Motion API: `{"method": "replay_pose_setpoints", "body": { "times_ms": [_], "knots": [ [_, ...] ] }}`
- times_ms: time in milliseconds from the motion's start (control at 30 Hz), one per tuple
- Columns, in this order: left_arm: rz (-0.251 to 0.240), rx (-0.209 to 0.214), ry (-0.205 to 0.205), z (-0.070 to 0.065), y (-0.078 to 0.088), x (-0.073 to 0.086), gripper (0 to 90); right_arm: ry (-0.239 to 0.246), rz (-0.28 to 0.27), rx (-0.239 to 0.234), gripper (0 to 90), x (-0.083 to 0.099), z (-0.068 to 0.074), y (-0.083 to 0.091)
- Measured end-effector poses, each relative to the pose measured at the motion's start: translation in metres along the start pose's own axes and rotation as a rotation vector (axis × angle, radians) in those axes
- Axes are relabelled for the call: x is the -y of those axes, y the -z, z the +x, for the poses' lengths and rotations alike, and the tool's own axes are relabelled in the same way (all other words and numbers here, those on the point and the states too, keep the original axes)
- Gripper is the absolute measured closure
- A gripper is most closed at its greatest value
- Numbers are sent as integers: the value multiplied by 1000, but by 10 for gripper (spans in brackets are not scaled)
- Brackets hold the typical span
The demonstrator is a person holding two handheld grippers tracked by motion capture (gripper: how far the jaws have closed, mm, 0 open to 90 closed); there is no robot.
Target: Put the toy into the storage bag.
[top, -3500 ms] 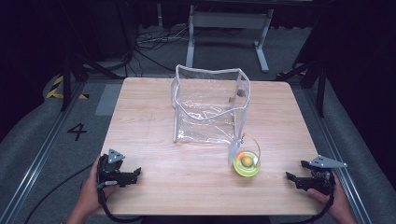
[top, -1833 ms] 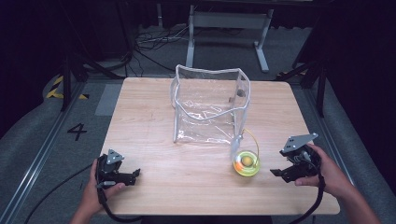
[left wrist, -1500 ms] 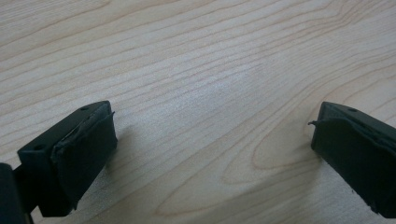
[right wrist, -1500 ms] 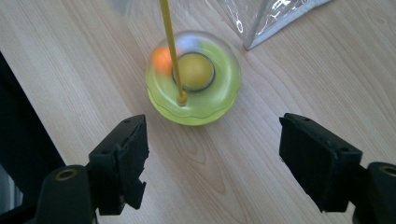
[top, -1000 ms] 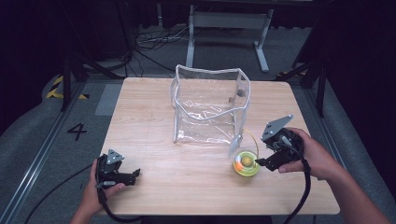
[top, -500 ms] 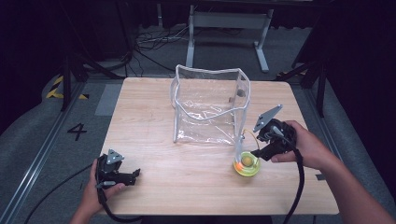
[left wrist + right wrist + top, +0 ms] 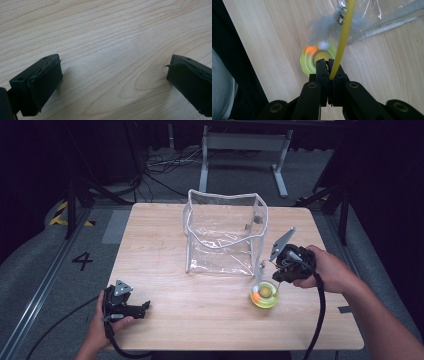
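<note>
The right gripper (image 7: pixel 278 270) has come in from the lower right edge of the table (image 7: pixel 165 235) over the last few seconds and now sits right of centre in the high view, just above the small yellow-green toy (image 7: pixel 264 295). In the right gripper view its jaws are pressed together on a thin yellow wand (image 7: pixel 342 37) that rises from the toy toward the top of the frame, with a tuft of grey feather (image 7: pixel 329 25) blurred beside it. A moment ago that gripper was only nearing the toy; now it has hold of the wand, so the grasp looks made.

The toy is a round dish with an orange ball (image 7: pixel 310 49) in its rim, and it stands on the table just below the lower right corner of the clear plastic bag (image 7: pixel 225 232), close to it but not inside. The bag stands open at the centre of the high view, its mouth upward and sagging a little.

The left gripper (image 7: pixel 142 306) has stayed at the lower left of the high view, resting on the table in the person's hand. In the left gripper view its jaws stand wide apart over bare wood, holding nothing.

With the wand gripped, the likely next move is to lift the toy and carry it over the bag's rim. The wand is thin and springy, so the dish may swing or slip as it comes off the table
</note>
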State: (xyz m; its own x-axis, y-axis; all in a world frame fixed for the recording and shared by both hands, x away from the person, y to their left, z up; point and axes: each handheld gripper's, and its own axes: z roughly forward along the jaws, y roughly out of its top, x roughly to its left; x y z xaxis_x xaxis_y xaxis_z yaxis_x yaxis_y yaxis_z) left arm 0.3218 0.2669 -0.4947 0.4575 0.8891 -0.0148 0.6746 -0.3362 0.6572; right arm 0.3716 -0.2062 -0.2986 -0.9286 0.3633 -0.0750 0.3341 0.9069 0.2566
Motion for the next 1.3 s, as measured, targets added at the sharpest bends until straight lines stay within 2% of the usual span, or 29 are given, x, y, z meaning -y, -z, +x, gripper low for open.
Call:
{"method": "replay_pose_setpoints", "body": {
  "times_ms": [200,500,767,1067,1133,1300],
  "knots": [
    [0,0,0,0,0,0,4,19,34,6,879,3,-1,6],
    [0,0,0,0,0,0,4,14,44,54,879,6,-5,27],
    [0,0,0,0,0,0,4,34,14,100,879,10,-9,51],
    [0,0,0,0,0,0,4,4,-1,138,879,12,-23,74],
    [0,0,0,0,0,0,4,-18,-7,153,880,13,-31,82],
    [0,0,0,0,0,0,4,-43,-7,171,880,14,-39,91]
  ]
}}
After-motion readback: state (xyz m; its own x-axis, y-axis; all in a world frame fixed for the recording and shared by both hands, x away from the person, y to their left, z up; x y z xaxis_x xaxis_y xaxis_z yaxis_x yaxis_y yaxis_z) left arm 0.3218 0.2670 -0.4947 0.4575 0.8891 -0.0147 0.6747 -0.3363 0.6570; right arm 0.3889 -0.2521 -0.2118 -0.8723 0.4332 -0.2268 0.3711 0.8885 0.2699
